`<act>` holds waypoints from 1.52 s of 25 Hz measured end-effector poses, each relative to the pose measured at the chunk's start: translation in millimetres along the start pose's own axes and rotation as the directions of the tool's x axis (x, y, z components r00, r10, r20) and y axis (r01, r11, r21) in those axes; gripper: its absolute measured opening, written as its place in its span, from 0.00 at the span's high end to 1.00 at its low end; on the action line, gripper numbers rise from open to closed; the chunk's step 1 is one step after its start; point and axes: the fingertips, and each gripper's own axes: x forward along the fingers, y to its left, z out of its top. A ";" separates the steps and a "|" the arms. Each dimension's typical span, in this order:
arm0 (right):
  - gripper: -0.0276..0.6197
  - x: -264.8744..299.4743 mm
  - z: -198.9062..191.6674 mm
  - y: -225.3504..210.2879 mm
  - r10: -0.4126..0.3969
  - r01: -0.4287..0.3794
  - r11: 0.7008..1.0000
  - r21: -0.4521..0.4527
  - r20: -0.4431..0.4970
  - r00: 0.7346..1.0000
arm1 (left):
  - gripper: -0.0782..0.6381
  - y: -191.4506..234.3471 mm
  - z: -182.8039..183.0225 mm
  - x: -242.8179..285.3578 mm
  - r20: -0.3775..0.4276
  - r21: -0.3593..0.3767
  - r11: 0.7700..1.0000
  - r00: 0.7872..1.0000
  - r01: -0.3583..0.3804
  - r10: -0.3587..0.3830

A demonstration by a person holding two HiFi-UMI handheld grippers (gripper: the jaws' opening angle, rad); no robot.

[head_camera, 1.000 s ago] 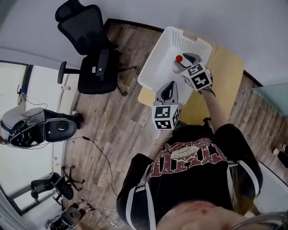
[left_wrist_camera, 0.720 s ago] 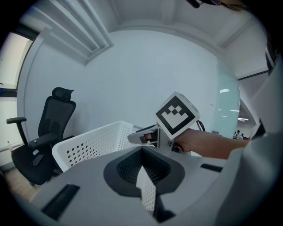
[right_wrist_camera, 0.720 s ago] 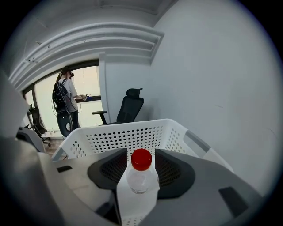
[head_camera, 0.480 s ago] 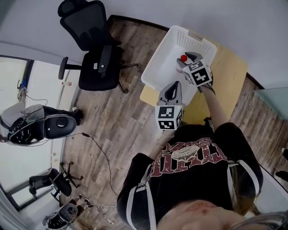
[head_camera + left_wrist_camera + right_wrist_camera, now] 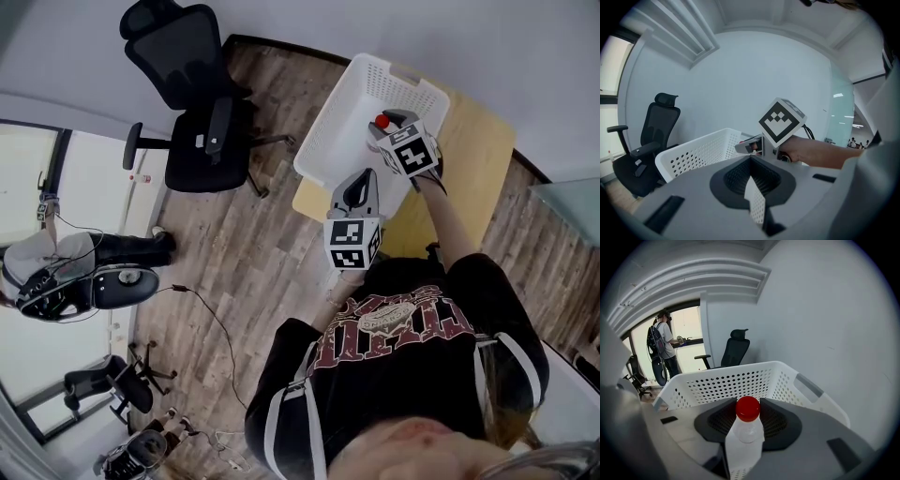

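Observation:
My right gripper [image 5: 390, 125] is shut on a clear plastic bottle [image 5: 746, 437] with a red cap [image 5: 381, 122] and a white label. It holds the bottle upright over the near side of a white perforated basket [image 5: 347, 112], whose far wall [image 5: 736, 380] shows beyond the cap. The basket stands on a light wooden table [image 5: 473, 155]. My left gripper [image 5: 362, 180] hangs shut and holds nothing, at the table's near left corner beside the basket. In the left gripper view the closed jaws [image 5: 751, 180] point at the basket [image 5: 696, 152] and at the right gripper's marker cube [image 5: 780, 121].
A black office chair [image 5: 183, 103] stands on the wood floor left of the basket. Black wheeled equipment [image 5: 89, 277] and a cable [image 5: 211, 323] lie on the floor further left. A person with a backpack [image 5: 661, 350] stands by the window. A grey wall runs behind the table.
The right gripper with the bottle has moved a little nearer the basket, and its marker cube has tilted. The left gripper has stayed put.

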 end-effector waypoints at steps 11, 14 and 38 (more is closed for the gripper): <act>0.70 -25.6 7.7 -0.9 0.006 -0.006 1.000 0.006 0.056 0.998 | 0.82 -2.5 -1.2 -2.2 -0.009 0.027 1.000 1.000 0.003 -0.003; 0.70 -35.0 12.1 -3.0 0.008 -0.009 1.000 0.010 0.076 0.997 | 0.82 -2.7 -0.4 -1.6 -0.010 0.033 0.999 1.000 0.002 -0.001; 0.70 -126.3 52.5 5.1 0.012 -0.011 1.000 -0.003 0.253 0.967 | 0.82 -4.2 -2.6 -1.5 -0.011 0.048 0.999 1.000 0.002 -0.001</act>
